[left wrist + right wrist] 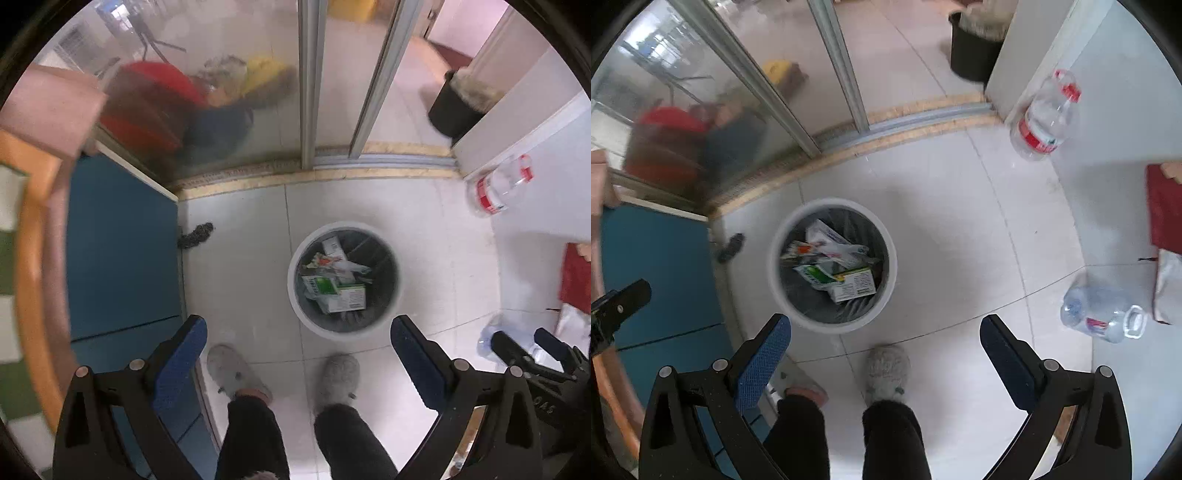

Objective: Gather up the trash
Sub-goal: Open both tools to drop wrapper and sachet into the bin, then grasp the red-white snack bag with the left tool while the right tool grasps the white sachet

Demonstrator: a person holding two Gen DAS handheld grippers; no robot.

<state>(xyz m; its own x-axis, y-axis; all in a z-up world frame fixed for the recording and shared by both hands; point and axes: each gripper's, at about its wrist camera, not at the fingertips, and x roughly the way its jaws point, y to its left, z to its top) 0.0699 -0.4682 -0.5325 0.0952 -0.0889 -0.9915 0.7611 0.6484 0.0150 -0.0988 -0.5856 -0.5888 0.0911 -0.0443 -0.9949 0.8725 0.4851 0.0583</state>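
both grippers, left gripper [297,345] and right gripper [884,341], are held released and empty above the bin [833,266]; the fallen bottle [1102,314] right of the right tongs should be grasped mid-body

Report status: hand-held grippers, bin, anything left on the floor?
Left hand-held gripper and right hand-held gripper open, empty. Round white waste bin holds cartons. Clear plastic bottle lying on the white tile floor. Nothing blocking.
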